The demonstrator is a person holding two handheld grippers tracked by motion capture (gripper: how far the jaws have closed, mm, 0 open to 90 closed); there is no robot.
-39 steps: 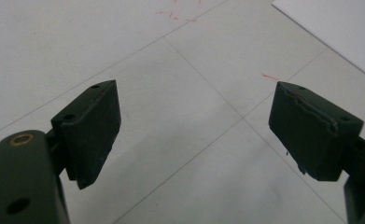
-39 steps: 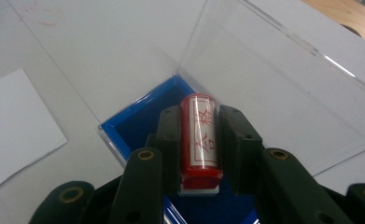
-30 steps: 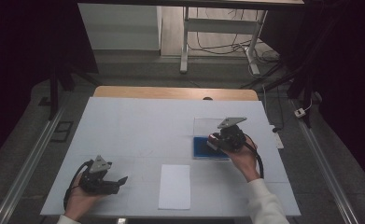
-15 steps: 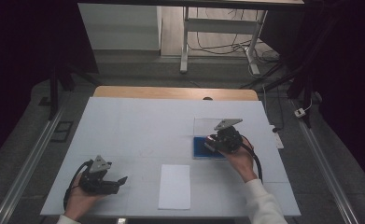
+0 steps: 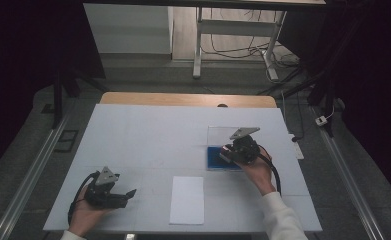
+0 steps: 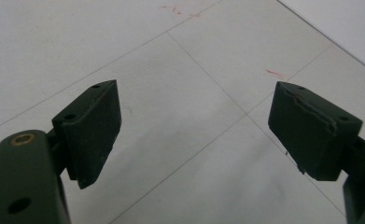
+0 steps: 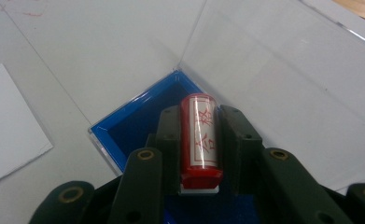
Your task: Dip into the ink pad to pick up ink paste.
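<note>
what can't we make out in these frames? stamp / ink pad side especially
- Stamp face: right gripper view, it points away from the camera into the blue ink pad box, so contact with the pad can't be judged.
- Stamp's red characters: right gripper view, too blurred to read.
- Stamp in the high view: hidden by the right gripper and hand.
- White paper: right gripper view, cut by the left edge.

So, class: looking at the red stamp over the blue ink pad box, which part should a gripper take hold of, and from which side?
Grip the red stamp across its round barrel, at mid-length, one jaw on each long side, coming from above the blue ink pad box. That leaves the stamping end free to point down into the box. The right gripper holds it just so, probably the steadiest hold.
</note>
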